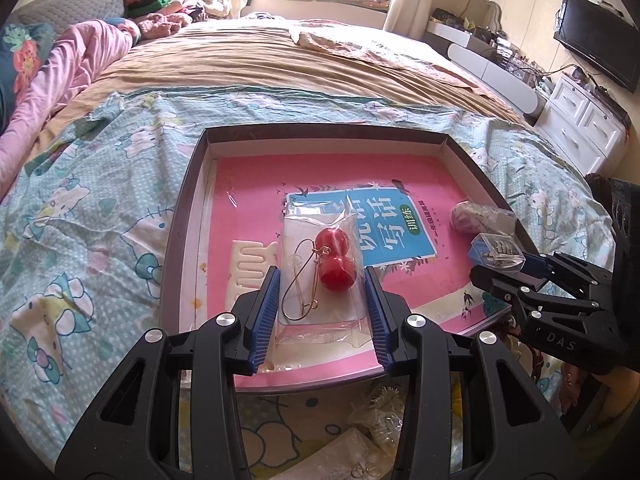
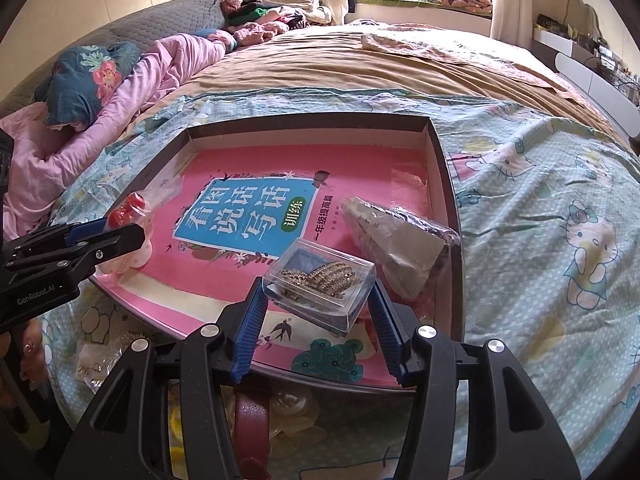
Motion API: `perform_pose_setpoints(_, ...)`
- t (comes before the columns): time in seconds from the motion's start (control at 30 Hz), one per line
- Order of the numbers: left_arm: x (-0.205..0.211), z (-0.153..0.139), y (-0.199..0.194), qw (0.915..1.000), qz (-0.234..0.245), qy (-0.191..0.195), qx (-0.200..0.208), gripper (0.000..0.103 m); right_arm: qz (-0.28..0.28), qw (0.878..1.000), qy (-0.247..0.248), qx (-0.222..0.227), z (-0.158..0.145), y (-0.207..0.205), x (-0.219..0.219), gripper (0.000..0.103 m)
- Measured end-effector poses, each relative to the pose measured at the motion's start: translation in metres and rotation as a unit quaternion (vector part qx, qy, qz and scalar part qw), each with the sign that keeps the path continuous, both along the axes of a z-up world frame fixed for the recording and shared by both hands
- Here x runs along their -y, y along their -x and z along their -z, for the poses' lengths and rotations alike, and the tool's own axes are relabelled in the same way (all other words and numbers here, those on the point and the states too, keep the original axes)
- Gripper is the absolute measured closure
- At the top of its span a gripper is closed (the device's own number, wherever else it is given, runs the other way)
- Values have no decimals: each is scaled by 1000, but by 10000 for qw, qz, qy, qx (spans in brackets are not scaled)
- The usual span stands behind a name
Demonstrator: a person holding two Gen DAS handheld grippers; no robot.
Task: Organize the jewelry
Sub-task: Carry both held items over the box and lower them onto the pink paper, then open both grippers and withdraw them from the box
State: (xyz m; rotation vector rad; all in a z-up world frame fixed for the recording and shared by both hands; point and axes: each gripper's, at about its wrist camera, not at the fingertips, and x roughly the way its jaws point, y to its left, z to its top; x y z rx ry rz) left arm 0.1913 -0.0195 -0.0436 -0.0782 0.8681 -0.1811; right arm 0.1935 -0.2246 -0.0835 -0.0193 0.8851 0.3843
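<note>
A dark shallow box [image 1: 188, 200] [image 2: 448, 184] lies on the bed with a pink book [image 1: 248, 184] [image 2: 360, 176] inside. My left gripper [image 1: 322, 280] is over the box, its jaws touching both sides of a clear bag with red ball earrings [image 1: 334, 256] on gold hooks; that bag also shows in the right wrist view [image 2: 128, 208]. My right gripper [image 2: 318, 298] has its jaws against both sides of a clear plastic case of rhinestone jewelry [image 2: 320, 280], also seen in the left wrist view [image 1: 498, 250]. A wrapped jewelry bag [image 2: 404, 240] lies in the box's right part.
A cream comb [image 1: 248, 264] lies in the box left of the earrings. Loose bagged jewelry [image 1: 380, 432] and a dark red band [image 2: 250, 420] lie on the Hello Kitty sheet [image 1: 80, 240] before the box. Pillows and clothes sit at the bed's far left.
</note>
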Motion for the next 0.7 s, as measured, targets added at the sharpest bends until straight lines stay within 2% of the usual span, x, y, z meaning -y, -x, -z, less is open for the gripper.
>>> perform_pose_setpoints(0.07,0,0,0,10000,-11,-3,5,70,31,10000,-10,-12,0,1,2,50)
perform_pose_setpoints(0.13,0,0,1,10000,-19,-3,12,70,63,10000,-31,55,-2,3,3,42)
perform_pose_setpoints(0.33,0,0,1,10000,-19,5,13,70,133,9998,-57,170,-7,10,7,35)
perform_pose_setpoints(0.7,1,-8,9,10000,31,3,59,70,267,9990,-107,355,-22,27,18,28)
